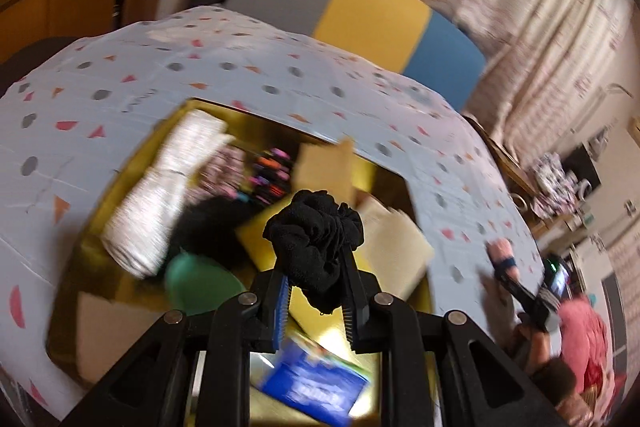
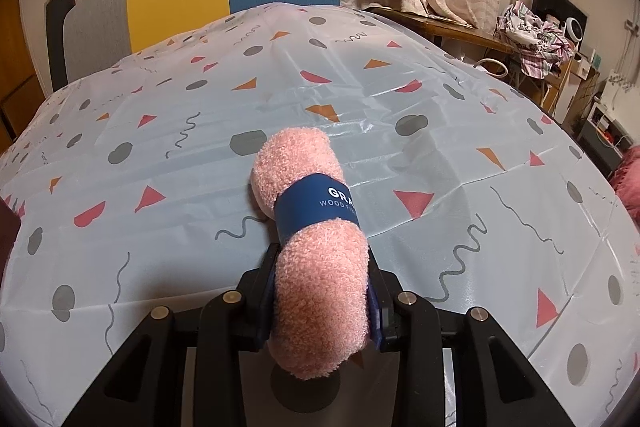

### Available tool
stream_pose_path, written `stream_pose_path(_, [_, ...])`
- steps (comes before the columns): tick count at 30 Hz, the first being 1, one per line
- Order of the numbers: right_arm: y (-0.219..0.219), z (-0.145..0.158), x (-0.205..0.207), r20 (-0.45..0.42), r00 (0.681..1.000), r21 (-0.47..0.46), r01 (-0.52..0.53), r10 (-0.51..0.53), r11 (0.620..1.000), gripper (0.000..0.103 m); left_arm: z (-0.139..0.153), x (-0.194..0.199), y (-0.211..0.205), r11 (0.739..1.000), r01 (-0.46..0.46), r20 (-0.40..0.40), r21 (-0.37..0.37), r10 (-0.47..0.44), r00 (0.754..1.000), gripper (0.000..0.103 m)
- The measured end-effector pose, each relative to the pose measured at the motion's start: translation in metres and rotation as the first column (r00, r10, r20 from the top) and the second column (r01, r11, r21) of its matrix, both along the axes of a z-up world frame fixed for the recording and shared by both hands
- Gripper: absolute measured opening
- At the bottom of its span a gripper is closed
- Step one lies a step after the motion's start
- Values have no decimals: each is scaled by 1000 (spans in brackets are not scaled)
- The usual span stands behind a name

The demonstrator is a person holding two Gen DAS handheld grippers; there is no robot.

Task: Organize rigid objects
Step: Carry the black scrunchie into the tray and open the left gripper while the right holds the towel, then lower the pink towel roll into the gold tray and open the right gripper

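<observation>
Left fingers (image 1: 314,259) pinch black cloth (image 1: 316,239) above cluttered yellow box (image 1: 96,247).

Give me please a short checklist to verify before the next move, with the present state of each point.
1. Left gripper shut on the black cloth bundle: ok.
2. Right gripper shut on the pink towel roll: ok.
3. Blue band around the roll: ok.
4. Bundle is above the yellow box: ok.
5. Free place in the box: cannot tell, blurred.
6. Tablecloth beyond the roll is clear: ok.
</observation>
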State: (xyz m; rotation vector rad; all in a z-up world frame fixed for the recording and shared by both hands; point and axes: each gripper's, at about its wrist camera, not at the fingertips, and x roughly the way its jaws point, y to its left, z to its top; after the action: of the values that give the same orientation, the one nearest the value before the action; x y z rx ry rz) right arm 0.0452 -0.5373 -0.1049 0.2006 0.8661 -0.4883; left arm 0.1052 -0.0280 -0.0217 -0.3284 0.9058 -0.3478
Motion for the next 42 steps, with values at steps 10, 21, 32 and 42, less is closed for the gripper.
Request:
stream_pose_path(10, [4, 0, 2, -17, 1000, -27, 1, -2, 1000, 37, -22, 42, 25, 992, -114, -67, 54, 118, 991, 47])
stream_pose_path(21, [8, 14, -8, 11, 1000, -3, -13, 13, 1000, 34, -8, -1, 46, 994, -111, -31, -6, 111, 993, 49])
stream_pose_path(32, [98, 76, -37, 173, 963, 98, -225, 206, 970, 34, -1, -35, 22, 999, 19, 15, -29, -18, 1000, 49])
stream_pose_path(42, [229, 112, -41, 263, 826, 165, -548, 499, 820, 34, 17, -58, 27, 999, 22, 89, 45, -26, 996, 49])
